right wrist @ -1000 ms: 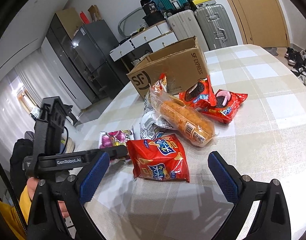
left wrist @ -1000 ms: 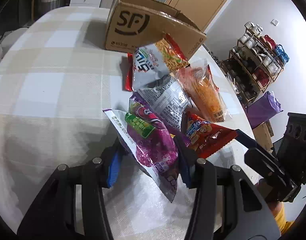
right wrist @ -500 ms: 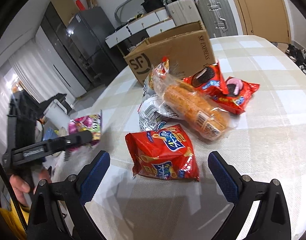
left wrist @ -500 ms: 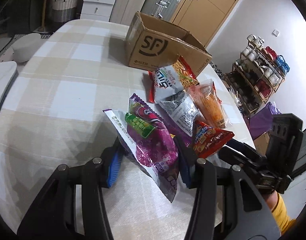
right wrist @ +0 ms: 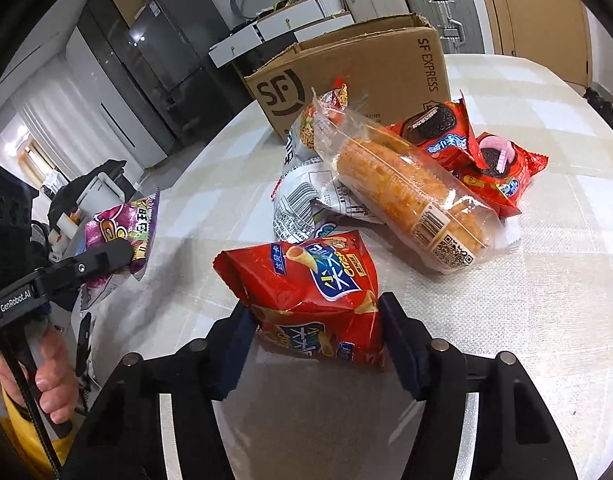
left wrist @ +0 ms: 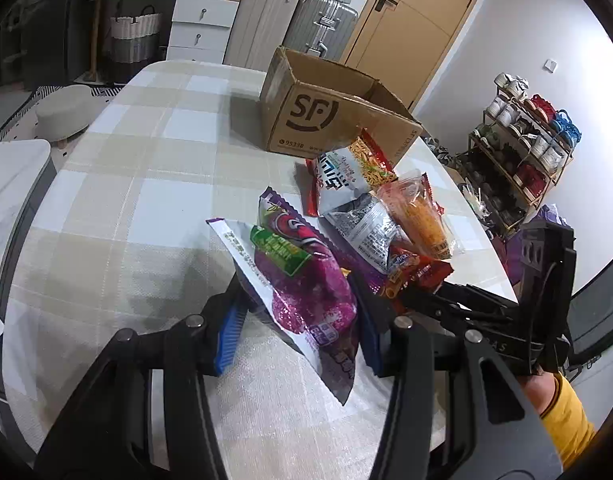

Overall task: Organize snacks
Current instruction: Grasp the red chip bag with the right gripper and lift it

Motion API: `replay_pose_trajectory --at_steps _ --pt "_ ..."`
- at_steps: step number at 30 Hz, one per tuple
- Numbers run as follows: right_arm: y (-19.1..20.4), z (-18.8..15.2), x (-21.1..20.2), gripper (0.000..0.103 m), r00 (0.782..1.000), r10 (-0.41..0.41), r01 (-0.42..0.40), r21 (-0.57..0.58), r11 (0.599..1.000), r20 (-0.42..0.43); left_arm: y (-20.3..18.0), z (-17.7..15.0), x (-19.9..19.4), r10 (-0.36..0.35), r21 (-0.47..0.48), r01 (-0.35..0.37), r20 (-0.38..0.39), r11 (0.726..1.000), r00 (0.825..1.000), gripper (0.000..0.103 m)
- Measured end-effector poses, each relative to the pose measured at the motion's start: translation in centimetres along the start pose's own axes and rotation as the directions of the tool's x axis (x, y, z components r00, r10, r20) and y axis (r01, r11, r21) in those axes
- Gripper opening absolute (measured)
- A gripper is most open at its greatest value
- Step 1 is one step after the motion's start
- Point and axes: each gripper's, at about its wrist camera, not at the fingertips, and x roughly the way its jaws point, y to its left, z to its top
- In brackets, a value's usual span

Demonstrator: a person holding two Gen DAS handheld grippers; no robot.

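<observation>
My left gripper (left wrist: 298, 332) is shut on a purple snack bag (left wrist: 302, 280) and holds it above the table; the bag also shows in the right wrist view (right wrist: 122, 236). My right gripper (right wrist: 314, 344) is shut on a red chip bag (right wrist: 310, 288), which rests near the table's front. An open SF cardboard box (left wrist: 326, 120) stands at the far side of the table (left wrist: 154, 168). In front of it lie a clear bag of orange snacks (right wrist: 410, 192), a silver bag (right wrist: 306, 200) and two red cookie packs (right wrist: 466, 148).
The table has a checked cloth and a rounded edge (right wrist: 210, 136). Suitcases (left wrist: 318, 28) and white drawers (left wrist: 198, 24) stand behind it. A shoe rack (left wrist: 522, 148) is at the right, a dark fridge (right wrist: 158, 68) at the left.
My right gripper moved forward and closed on the red chip bag. My left gripper rose and pulled back with the purple bag in it.
</observation>
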Motion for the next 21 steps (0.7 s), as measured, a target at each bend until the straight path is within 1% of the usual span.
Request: replay_pose_trajectory --at_steps 3,10,17,21 --pt "-0.4 -0.1 -0.2 0.057 1.000 0.012 -0.012 0.016 1.000 0.003 -0.1 -0.1 -0.5 0.003 0.006 -0.003 0.005 1.000 1.000 0.046" --pt "-0.3 -0.9 -1.7 0.056 0.999 0.032 -0.032 0.018 0.999 0.029 0.0 -0.2 -1.5 0.014 0.004 -0.014 0.015 1.000 1.000 0.046" --pt "0.7 -1.0 -5.1 0.056 0.993 0.070 -0.070 -0.003 0.998 0.099 -0.4 -0.2 -3.3 0.023 0.014 -0.024 0.047 1.000 0.999 0.046" --pt "1.5 -0.6 -7.3 0.056 0.985 0.093 -0.092 -0.013 0.996 0.147 -1.6 0.2 -4.8 0.030 0.053 -0.034 0.075 0.998 0.997 0.046"
